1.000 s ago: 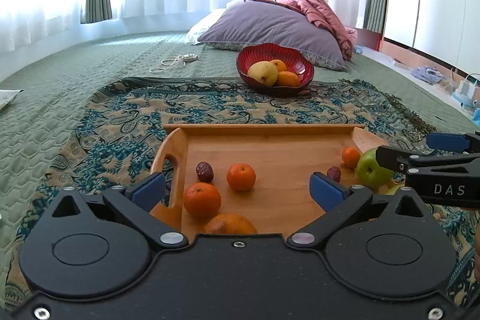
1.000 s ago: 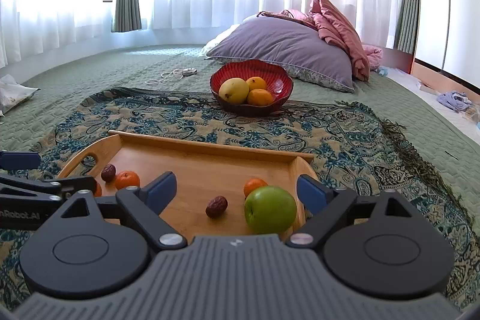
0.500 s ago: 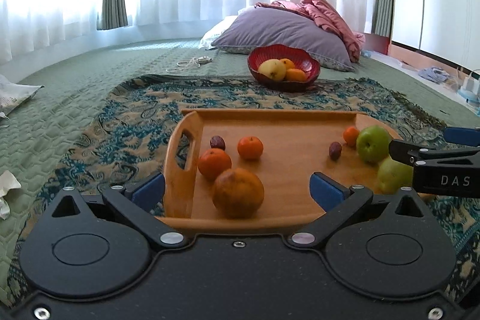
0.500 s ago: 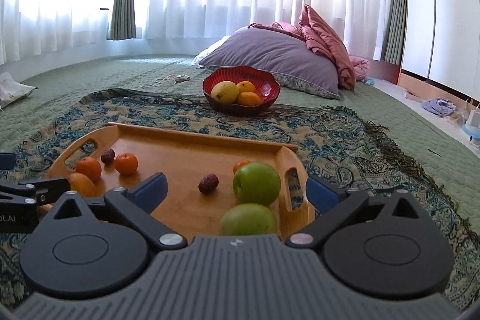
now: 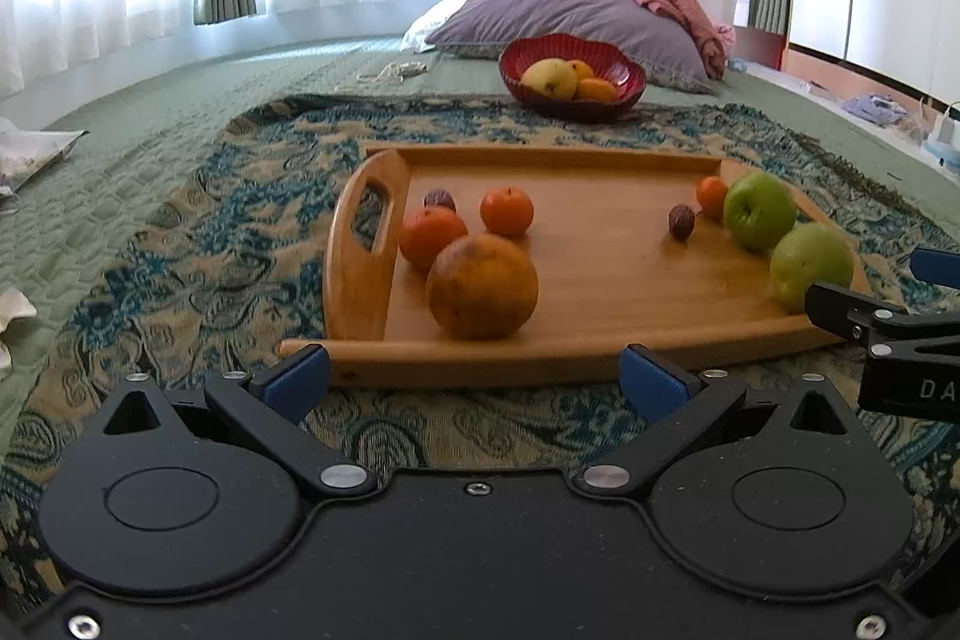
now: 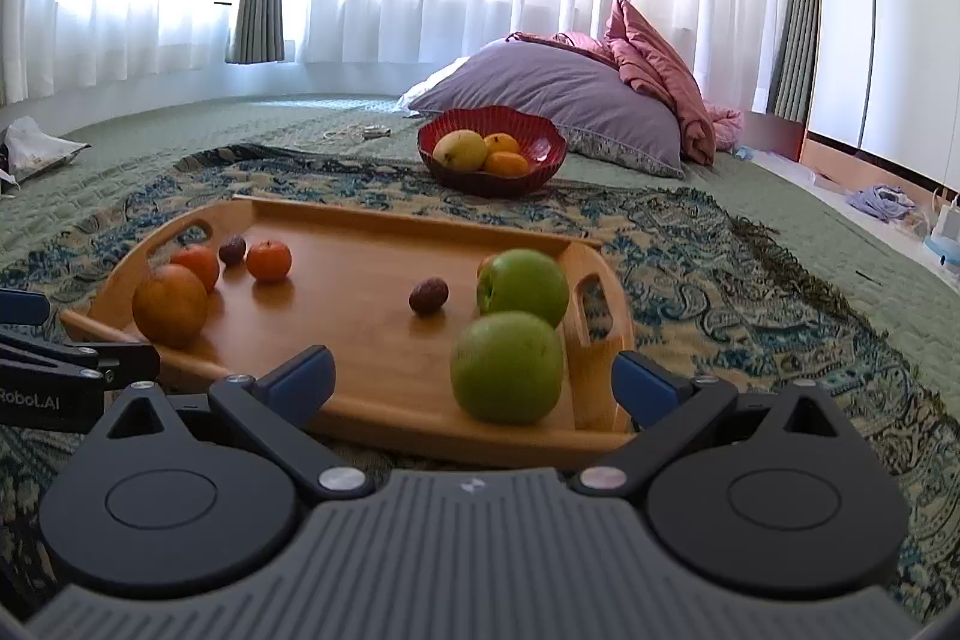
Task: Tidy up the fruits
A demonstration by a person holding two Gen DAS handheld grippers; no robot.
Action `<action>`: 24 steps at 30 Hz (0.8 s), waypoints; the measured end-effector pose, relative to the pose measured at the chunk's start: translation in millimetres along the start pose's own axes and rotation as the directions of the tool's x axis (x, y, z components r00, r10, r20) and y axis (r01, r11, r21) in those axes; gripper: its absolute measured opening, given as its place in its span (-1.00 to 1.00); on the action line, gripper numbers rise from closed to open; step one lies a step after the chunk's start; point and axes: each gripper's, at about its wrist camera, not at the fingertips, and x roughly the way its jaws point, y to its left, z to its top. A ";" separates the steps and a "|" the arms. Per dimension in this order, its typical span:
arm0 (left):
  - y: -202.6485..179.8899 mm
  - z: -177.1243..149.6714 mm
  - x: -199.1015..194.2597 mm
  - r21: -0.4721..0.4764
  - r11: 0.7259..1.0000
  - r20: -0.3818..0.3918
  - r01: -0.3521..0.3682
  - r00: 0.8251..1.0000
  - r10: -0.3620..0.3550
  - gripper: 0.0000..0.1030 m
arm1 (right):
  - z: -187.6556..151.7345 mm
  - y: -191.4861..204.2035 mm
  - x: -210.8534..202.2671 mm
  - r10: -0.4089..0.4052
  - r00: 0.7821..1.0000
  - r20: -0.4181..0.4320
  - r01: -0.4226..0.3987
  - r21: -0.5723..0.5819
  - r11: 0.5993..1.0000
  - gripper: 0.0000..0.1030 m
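A wooden tray lies on the patterned rug. At its left end sit a large orange, two small oranges and a dark date. At its right end sit two green apples, a date and a small orange. A red bowl behind holds a yellow pear and oranges. My left gripper is open and empty before the tray's near edge. My right gripper is open and empty before the nearer apple.
A purple pillow with a pink blanket lies behind the bowl. A white cord lies on the green quilt. Crumpled paper is at the far left. Curtained windows line the back. Clothes and a bottle lie at right.
Both grippers have drawn back from over the tray to just before its near edge, so more of the tray and fruit shows. Both stayed open. The fruit has not moved.
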 end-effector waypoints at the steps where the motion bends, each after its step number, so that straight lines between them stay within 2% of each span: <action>1: -0.2 -2.0 1.2 -0.001 1.000 -0.005 0.000 1.000 0.000 0.99 | -2.8 0.4 0.5 0.001 1.000 -0.004 -0.001 0.001 1.000 1.00; 24: 5.4 -14.1 40.0 -0.039 0.999 -0.113 -0.019 0.994 0.014 1.00 | -34.0 10.7 40.3 -0.007 0.991 -0.134 0.010 0.021 1.000 1.00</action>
